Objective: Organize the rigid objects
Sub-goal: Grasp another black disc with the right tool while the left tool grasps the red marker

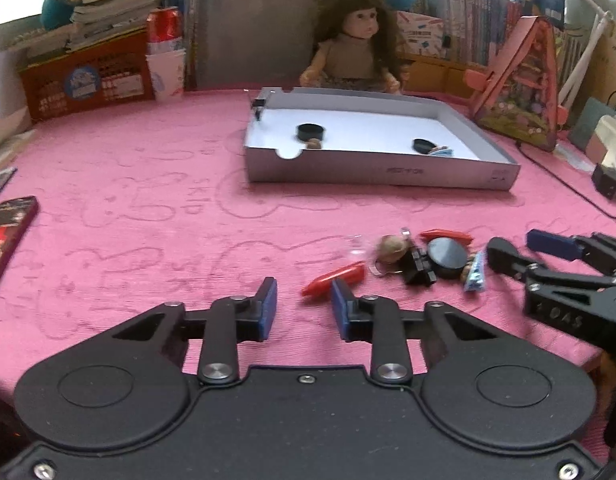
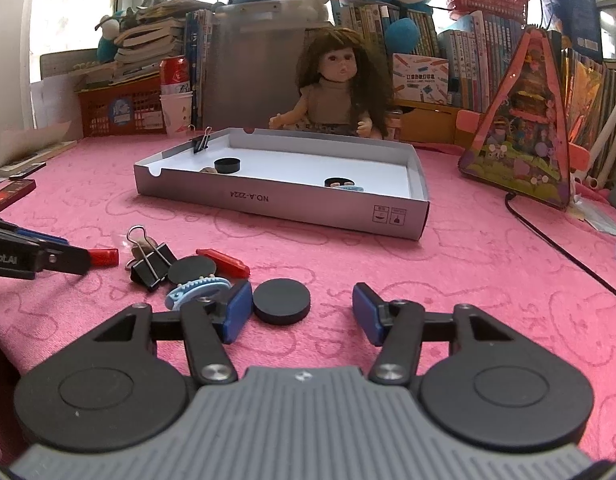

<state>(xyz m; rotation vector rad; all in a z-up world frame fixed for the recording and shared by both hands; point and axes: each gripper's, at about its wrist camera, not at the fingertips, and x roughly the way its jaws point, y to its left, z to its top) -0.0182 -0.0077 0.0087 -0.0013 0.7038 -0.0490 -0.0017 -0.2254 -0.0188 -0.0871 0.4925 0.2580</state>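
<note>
Meanwhile, right gripper (image 2: 302,312) part-open around a black disc (image 2: 282,306) near the table's (image 2: 467,280) front edge, left gripper (image 1: 304,306) narrowly parted, seemingly empty beside a red piece (image 1: 333,279)

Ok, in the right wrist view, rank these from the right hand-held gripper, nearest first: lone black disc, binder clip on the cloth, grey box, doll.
From the right hand-held gripper:
1. Black disc, between the fingers, towards the left one.
2. Binder clip, front left.
3. Grey box, mid-table.
4. Doll, behind the box.

A right gripper (image 2: 302,312) hovers with jaws apart around a black disc (image 2: 282,301) on a pink cloth (image 2: 467,280). Beyond, a grey box lid (image 2: 284,204) holds two black discs, before a seated doll (image 2: 339,84)
</note>
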